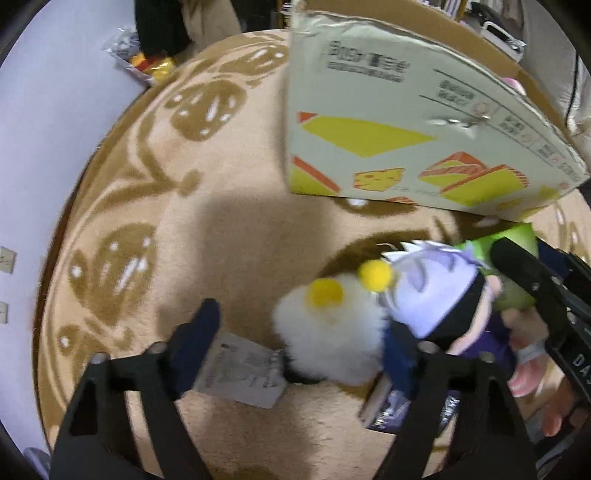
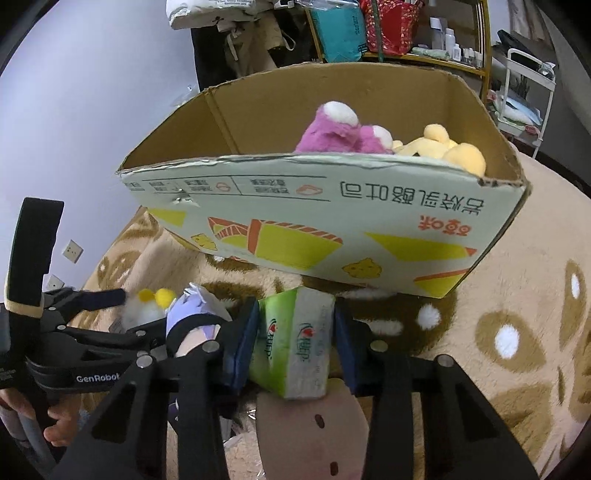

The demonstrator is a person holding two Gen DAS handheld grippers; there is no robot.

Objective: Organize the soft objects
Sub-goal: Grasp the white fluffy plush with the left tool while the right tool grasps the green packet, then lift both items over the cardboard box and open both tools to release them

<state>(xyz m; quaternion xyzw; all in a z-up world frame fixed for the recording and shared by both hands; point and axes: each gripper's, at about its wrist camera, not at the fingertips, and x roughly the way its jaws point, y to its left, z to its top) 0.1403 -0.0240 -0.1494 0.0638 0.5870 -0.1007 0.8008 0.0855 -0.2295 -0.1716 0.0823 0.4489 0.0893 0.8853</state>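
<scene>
My right gripper is shut on a green and white tissue pack, held just in front of the cardboard box. The box holds a pink plush and a yellow plush. My left gripper is open around a white fluffy toy with yellow pom-poms lying on the rug. A doll with pale lilac hair and dark clothes lies against its right finger. The doll and the left gripper also show in the right wrist view.
A beige rug with brown pattern covers the floor. A paper tag lies by the left finger. A brown spotted plush lies under my right gripper. Snack packets sit by the wall. Cluttered shelves stand behind the box.
</scene>
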